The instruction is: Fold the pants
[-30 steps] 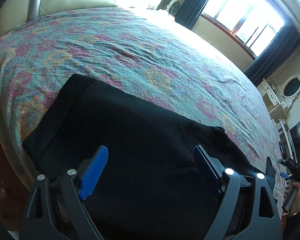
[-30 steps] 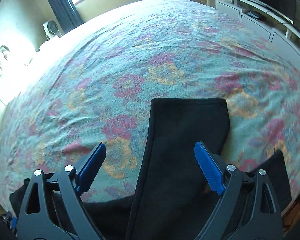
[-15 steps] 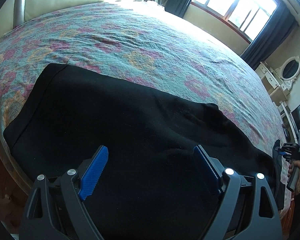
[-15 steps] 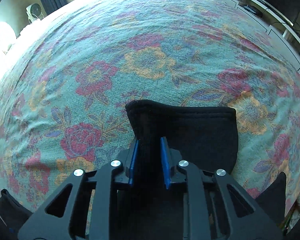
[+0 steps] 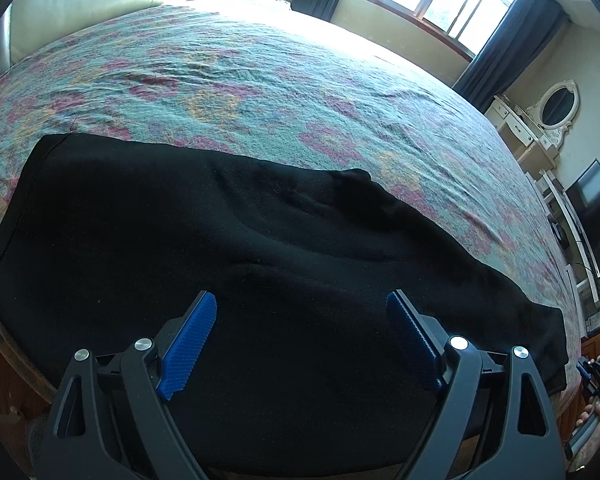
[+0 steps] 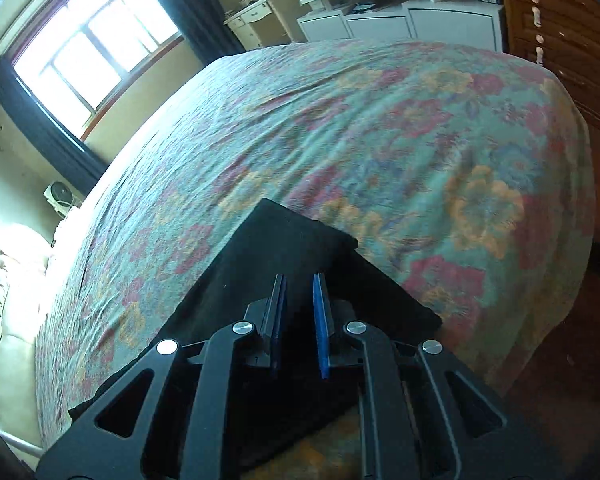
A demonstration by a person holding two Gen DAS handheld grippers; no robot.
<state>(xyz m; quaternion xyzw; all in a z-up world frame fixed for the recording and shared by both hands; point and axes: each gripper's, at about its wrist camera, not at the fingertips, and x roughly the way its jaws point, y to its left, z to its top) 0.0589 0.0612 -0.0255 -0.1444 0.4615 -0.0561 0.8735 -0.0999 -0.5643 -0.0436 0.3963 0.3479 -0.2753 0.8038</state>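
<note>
bed point(image 5: 260, 80): floral cover, fills both views
pants point(image 5: 260, 260): black, spread flat along the near edge of the bed
left gripper point(image 5: 300, 344): jaws wide apart, over the pants, gripping nothing
right gripper point(image 6: 300, 320): jaws nearly together, clamped on the pants' leg end point(image 6: 300, 248)

Black pants point(image 5: 260, 264) lie stretched along bed edge.

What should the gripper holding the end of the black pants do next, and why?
Probably carry that end across toward the other end. The right gripper is shut on the leg end of the black pants, lifted off the flowered bedspread, while the rest lies stretched out flat. The left gripper is open over the pants, gripping nothing, so it likely only needs to steady the cloth.
</note>
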